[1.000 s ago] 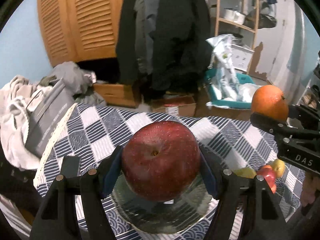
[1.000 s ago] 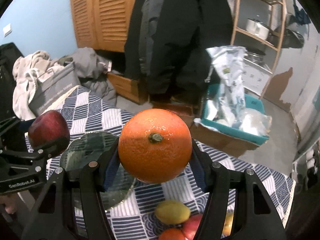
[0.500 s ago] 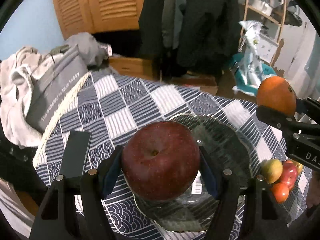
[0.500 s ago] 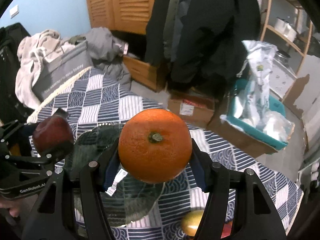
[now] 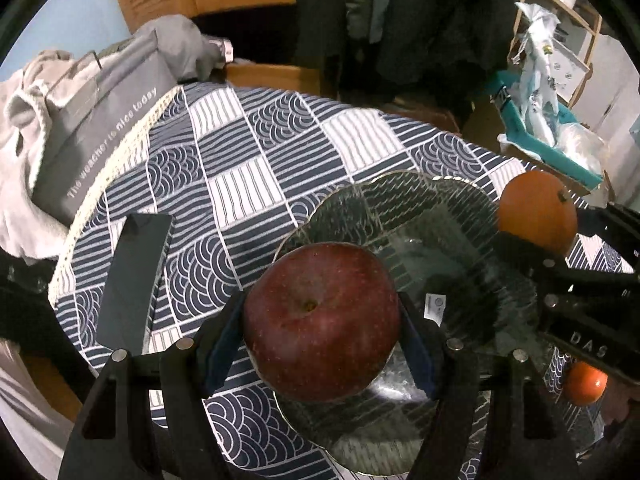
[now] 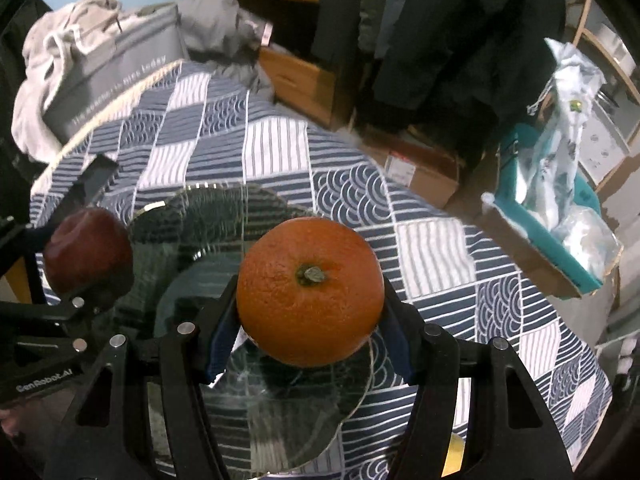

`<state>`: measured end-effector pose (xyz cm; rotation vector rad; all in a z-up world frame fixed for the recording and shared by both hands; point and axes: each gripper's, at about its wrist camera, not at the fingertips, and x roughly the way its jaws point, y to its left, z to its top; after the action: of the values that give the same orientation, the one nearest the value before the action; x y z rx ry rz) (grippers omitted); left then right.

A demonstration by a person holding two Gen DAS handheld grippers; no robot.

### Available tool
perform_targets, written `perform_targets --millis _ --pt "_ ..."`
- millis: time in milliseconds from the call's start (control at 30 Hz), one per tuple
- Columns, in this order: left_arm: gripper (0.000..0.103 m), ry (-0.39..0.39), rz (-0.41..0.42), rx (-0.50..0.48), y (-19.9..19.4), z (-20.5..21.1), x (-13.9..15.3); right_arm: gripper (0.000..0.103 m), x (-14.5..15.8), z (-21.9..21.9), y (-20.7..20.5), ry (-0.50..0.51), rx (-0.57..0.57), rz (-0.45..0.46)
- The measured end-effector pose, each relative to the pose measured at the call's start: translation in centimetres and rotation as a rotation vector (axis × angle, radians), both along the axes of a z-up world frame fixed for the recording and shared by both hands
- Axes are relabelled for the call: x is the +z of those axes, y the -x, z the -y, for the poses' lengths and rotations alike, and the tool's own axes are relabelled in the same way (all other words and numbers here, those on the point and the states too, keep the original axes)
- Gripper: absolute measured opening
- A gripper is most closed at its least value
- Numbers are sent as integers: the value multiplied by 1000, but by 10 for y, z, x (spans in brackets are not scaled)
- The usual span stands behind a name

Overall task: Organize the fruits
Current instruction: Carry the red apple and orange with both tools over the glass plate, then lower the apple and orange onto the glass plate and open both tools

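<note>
My left gripper point(image 5: 322, 320) is shut on a dark red apple point(image 5: 322, 320) and holds it over the near left part of a clear glass plate point(image 5: 436, 248). My right gripper point(image 6: 308, 292) is shut on an orange point(image 6: 308, 292) and holds it above the same plate point(image 6: 224, 248). The apple point(image 6: 86, 254) shows at the left of the right wrist view, the orange point(image 5: 538, 210) at the right of the left wrist view. The plate lies on a blue and white patterned tablecloth point(image 5: 256, 152).
A dark flat object point(image 5: 134, 280) lies on the cloth left of the plate. A small orange-red fruit point(image 5: 585, 383) lies at the right, a yellow fruit point(image 6: 454, 454) near the bottom of the right wrist view. A grey bag point(image 5: 104, 120) and clothes sit beyond the table's left edge.
Both grippers have tilted down and moved over the glass plate, carrying the apple and the orange. The plate now lies under both fruits.
</note>
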<state>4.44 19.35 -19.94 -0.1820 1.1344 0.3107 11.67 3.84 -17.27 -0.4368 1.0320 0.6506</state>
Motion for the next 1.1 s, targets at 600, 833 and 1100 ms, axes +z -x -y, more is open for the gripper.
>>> perform_targets --millis 600,833,1100 --pt "74 74 -127 3 -5 -1 -41 64 -39 -5 -3 70 9 -99" --pt "74 48 -159 -36 -10 10 -48 64 -43 -5 -3 71 16 -124" --pt "83 48 -136 -51 -6 12 -40 64 -47 -5 -1 62 22 -148"
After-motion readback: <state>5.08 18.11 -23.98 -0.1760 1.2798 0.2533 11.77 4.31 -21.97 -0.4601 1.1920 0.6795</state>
